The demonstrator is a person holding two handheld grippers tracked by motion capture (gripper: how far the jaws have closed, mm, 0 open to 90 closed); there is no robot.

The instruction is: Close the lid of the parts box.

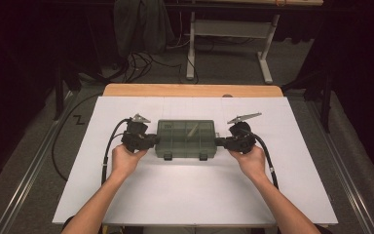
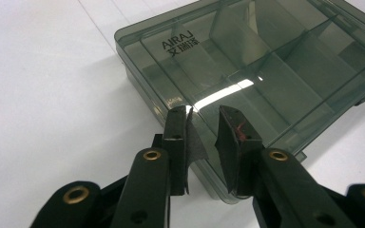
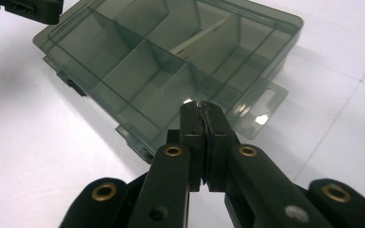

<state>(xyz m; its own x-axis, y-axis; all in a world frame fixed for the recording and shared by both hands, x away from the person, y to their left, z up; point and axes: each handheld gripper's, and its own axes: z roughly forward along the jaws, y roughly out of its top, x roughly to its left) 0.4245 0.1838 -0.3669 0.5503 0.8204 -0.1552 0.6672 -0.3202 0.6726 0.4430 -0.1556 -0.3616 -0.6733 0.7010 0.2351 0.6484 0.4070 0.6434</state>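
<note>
A smoky green see-through compartment box (image 1: 186,139) lies shut in the middle of the white tabletop (image 1: 185,195). A pale stick (image 1: 192,130) rests slantwise in one compartment. My left gripper (image 1: 152,141) is at the box's left end. In the left gripper view its jaws (image 2: 204,111) stand a little apart over the edge of the box lid (image 2: 266,61), holding nothing. My right gripper (image 1: 219,142) is at the box's right end. In the right gripper view its jaws (image 3: 203,105) are pressed together at the box (image 3: 171,52) wall, beside the hang tab (image 3: 261,107).
Two latches (image 1: 167,157) sit on the box's near side. A wooden strip (image 1: 192,90) borders the table's far edge. On the floor beyond it are a white table frame (image 1: 233,29) and cables (image 1: 136,63). The left gripper (image 3: 28,9) shows at the top left of the right gripper view.
</note>
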